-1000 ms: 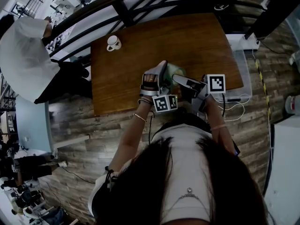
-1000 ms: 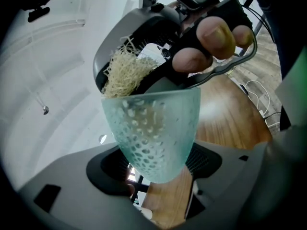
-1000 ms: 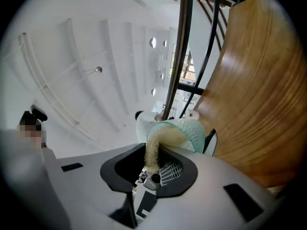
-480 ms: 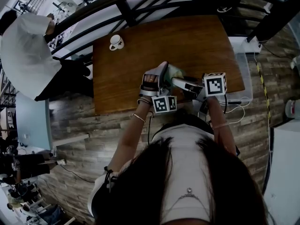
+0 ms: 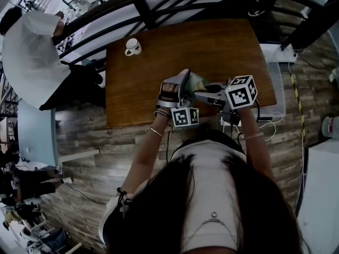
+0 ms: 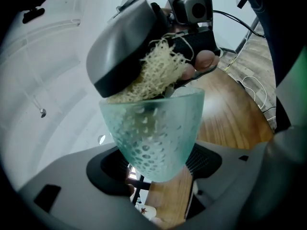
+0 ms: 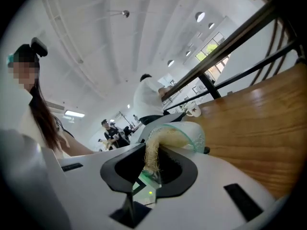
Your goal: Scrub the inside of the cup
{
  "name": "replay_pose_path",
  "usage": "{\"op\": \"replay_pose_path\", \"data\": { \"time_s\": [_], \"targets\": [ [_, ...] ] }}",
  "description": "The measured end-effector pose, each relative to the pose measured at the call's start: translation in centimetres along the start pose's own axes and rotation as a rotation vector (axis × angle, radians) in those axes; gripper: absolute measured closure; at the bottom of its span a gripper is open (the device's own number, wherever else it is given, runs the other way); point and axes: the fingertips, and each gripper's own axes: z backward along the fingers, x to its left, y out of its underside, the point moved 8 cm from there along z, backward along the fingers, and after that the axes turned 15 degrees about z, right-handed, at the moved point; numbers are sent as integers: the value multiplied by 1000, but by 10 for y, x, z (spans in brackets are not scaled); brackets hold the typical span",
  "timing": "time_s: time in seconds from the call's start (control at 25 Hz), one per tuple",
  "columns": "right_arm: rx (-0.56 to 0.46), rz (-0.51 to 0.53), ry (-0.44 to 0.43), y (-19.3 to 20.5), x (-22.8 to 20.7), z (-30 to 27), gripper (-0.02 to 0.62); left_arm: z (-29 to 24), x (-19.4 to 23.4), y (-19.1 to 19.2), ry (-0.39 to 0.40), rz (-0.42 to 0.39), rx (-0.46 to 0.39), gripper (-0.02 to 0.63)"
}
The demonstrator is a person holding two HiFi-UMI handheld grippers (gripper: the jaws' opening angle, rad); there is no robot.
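A pale green dimpled glass cup (image 6: 152,128) is held off the table with my left gripper (image 6: 156,164) shut on its lower part. In the head view the cup (image 5: 197,80) sits just over the near edge of the wooden table (image 5: 159,67), between both hands. My right gripper (image 7: 153,166) is shut on a straw-coloured fibre scrubber (image 7: 152,153), whose far end lies inside the cup (image 7: 188,134). From the left gripper view the scrubber (image 6: 156,71) bulges out of the cup's mouth under the right gripper (image 6: 125,49). The cup's inside is mostly hidden.
A white mug (image 5: 131,47) stands at the table's far left corner. A clear plastic box (image 5: 275,81) and cables lie at the table's right side. A dark railing (image 5: 159,4) runs behind the table. A person in white (image 5: 32,54) stands at the left.
My right gripper has rolled about its own axis with the scrubber in the cup; its marker cube now shows tilted. The left gripper and cup have stayed put.
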Motion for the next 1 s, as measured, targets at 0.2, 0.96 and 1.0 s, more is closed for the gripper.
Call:
{"op": "replay_pose_path", "data": {
  "time_s": [0.2, 0.96, 1.0],
  "targets": [
    [128, 80, 6, 1, -3, 3, 511, -4, -6, -4, 21, -11, 11, 256],
    [380, 255, 13, 8, -4, 12, 511, -11, -17, -14, 69, -78, 51, 256],
    [396, 267, 15, 9, -3, 12, 511, -11, -17, -15, 72, -82, 52, 256]
  ]
}}
